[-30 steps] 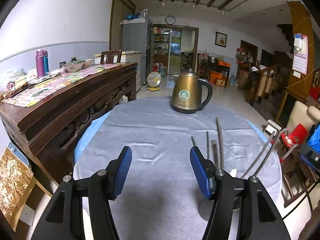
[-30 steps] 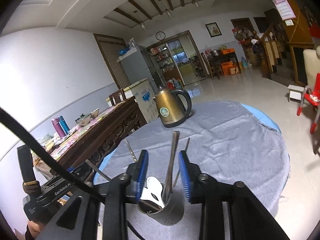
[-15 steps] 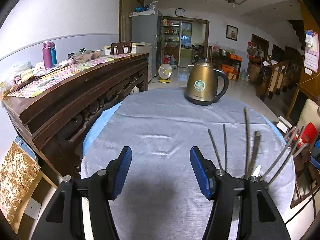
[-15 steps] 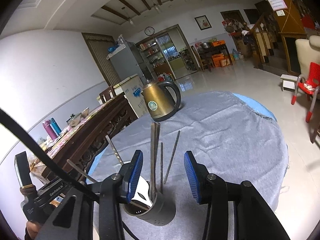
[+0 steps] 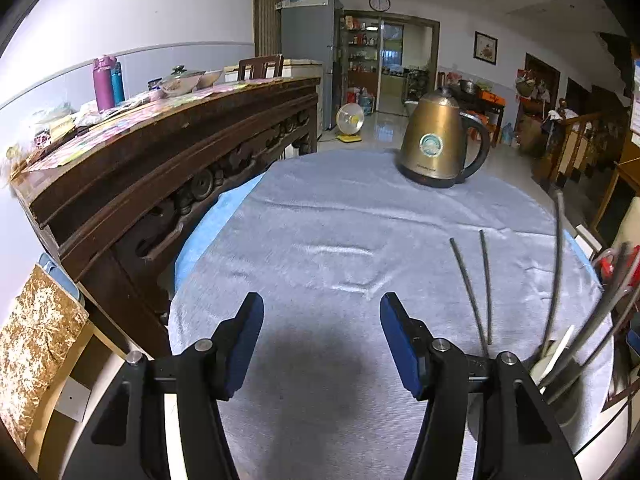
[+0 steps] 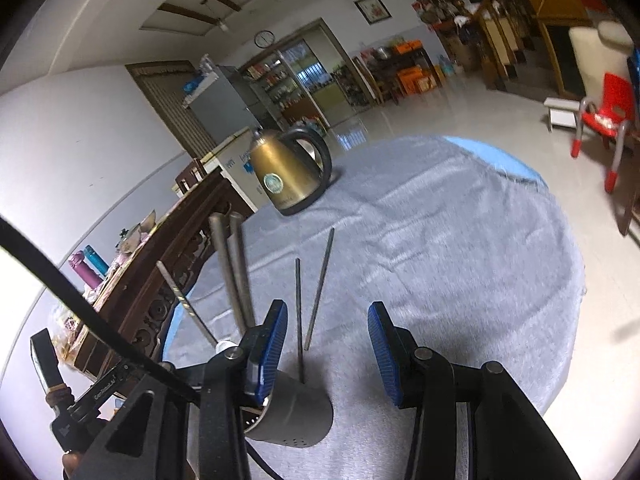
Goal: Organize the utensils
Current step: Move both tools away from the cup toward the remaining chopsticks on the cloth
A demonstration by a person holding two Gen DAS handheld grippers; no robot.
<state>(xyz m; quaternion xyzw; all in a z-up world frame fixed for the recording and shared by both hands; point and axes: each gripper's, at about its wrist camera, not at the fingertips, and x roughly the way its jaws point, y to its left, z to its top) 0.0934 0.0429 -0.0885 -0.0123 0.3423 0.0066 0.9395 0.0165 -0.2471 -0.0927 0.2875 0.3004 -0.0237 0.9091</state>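
Two thin dark chopsticks (image 5: 478, 286) lie on the grey cloth, also in the right wrist view (image 6: 316, 292). A grey perforated utensil holder (image 6: 296, 416) stands by my right gripper's left finger and holds several metal utensils (image 6: 232, 268); it shows at the right edge of the left wrist view (image 5: 560, 364). My left gripper (image 5: 322, 340) is open and empty over the cloth, left of the chopsticks. My right gripper (image 6: 328, 344) is open and empty, just right of the holder, with the chopsticks ahead between its fingers.
A gold electric kettle (image 5: 438, 142) stands at the far side of the round table (image 5: 320, 216). A dark wooden sideboard (image 5: 160, 160) with bottles and dishes runs along the left. A red chair (image 6: 600, 120) stands on the floor to the right.
My right gripper opened wider and shifted right, so the holder now sits beside its left finger instead of between the fingers. My left gripper's view swung left; chopsticks and holder moved to its right.
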